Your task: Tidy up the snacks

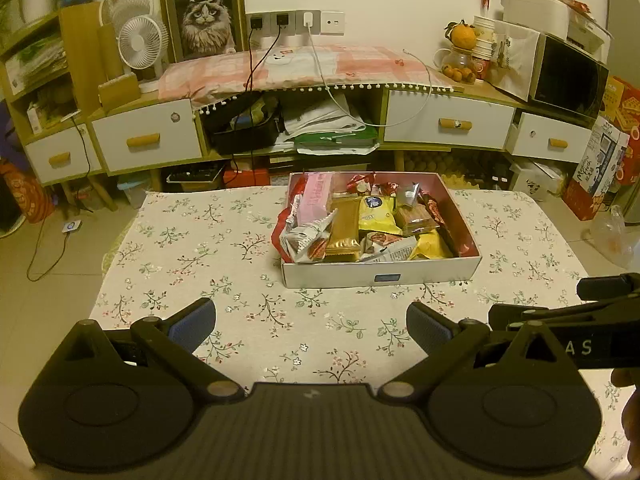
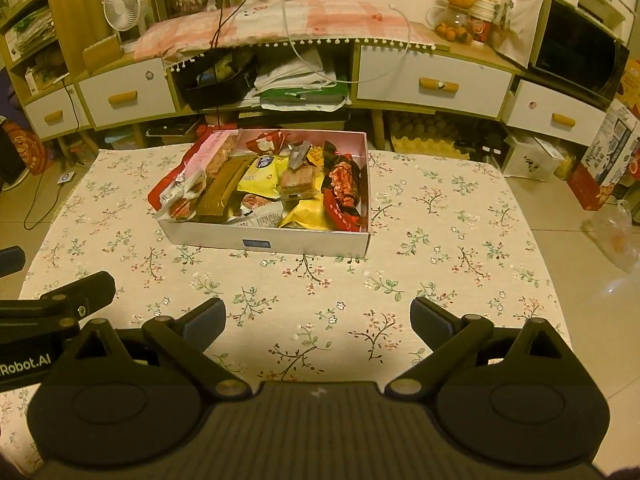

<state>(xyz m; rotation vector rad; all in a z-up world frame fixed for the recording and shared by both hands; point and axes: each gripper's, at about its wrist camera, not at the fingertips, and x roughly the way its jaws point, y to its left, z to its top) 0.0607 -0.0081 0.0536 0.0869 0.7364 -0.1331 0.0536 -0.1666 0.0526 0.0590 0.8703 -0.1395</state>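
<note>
Looks pretty much done: snack packets all piled in the white box (image 1: 382,278) mid-frame on the floral worktop (image 1: 200,248). Left tool (image 1: 311,322) and right tool (image 2: 318,320) both wide, empty.

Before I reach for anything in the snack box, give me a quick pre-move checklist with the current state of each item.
1. Left gripper open and empty: ok, jaws spread wide, nothing between them.
2. Right gripper open and empty: ok, same stance.
3. Grippers apart from the snack box: ok, both hover over bare tablecloth short of its near wall.
4. Box flat on the table: ok, it looks level.
5. Snacks contained: not ok, a red wrapper and a silver packet hang over the left wall.
6. Loose snacks outside the box: ok, none seen on the cloth.
</note>
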